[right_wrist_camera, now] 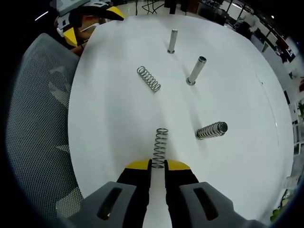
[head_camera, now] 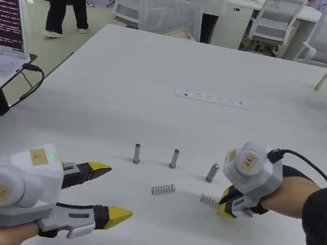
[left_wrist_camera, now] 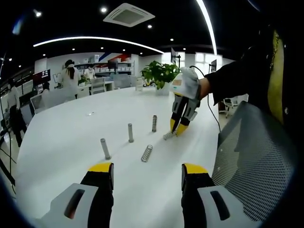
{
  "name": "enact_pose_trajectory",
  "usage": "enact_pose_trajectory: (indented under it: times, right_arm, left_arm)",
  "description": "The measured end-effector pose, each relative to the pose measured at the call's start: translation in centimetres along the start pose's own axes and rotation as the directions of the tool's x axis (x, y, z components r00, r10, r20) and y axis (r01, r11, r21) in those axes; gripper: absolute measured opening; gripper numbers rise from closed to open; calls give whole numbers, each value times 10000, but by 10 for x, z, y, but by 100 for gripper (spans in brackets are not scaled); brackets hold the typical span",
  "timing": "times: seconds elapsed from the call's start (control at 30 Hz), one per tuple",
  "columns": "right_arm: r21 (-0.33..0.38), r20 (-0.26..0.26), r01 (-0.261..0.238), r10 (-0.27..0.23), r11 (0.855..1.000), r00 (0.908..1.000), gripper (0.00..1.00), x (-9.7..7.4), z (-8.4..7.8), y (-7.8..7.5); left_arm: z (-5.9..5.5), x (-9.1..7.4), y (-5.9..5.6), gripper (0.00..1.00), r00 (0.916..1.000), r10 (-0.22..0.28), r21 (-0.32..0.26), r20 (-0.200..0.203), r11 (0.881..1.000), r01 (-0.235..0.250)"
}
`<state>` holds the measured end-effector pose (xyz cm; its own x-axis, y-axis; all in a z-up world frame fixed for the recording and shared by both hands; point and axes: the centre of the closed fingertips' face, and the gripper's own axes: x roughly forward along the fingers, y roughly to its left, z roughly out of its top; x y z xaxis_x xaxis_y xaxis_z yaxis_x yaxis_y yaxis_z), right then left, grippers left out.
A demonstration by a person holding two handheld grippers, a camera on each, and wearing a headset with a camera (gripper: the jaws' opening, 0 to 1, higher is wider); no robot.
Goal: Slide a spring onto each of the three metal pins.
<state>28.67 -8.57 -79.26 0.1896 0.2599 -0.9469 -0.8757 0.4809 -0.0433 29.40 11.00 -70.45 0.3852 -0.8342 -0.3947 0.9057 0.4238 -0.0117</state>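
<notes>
Two bare metal pins (head_camera: 136, 153) (head_camera: 174, 158) stand upright on the white table (head_camera: 153, 66). A third pin (head_camera: 212, 172) to their right carries a spring. One loose spring (head_camera: 163, 189) lies in front of the pins. A second spring (right_wrist_camera: 160, 146) lies flat, its near end pinched in my right gripper (right_wrist_camera: 157, 164), which is shut on it just right of the pins (head_camera: 225, 206). My left gripper (head_camera: 115, 191) hovers open at the lower left with nothing between its yellow tips (left_wrist_camera: 146, 168), facing the pins (left_wrist_camera: 105, 148) (left_wrist_camera: 130, 133).
A white power strip (head_camera: 212, 98) lies further back on the table. A laptop (head_camera: 10, 35) with a black cable (head_camera: 28, 87) sits at the far left edge. Office chairs (head_camera: 271, 23) stand beyond the table, and a mesh chair (right_wrist_camera: 38, 118) by its near edge.
</notes>
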Motion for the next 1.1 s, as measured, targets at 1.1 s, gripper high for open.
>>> enact_pose_trajectory:
  times: [1.1]
  right_arm:
    - [-226,1180,-762,784,9968,9899,8,-34,50,19]
  left_arm:
    - [11,22,-19,49,9946,-1033,634,-49,9926,1034]
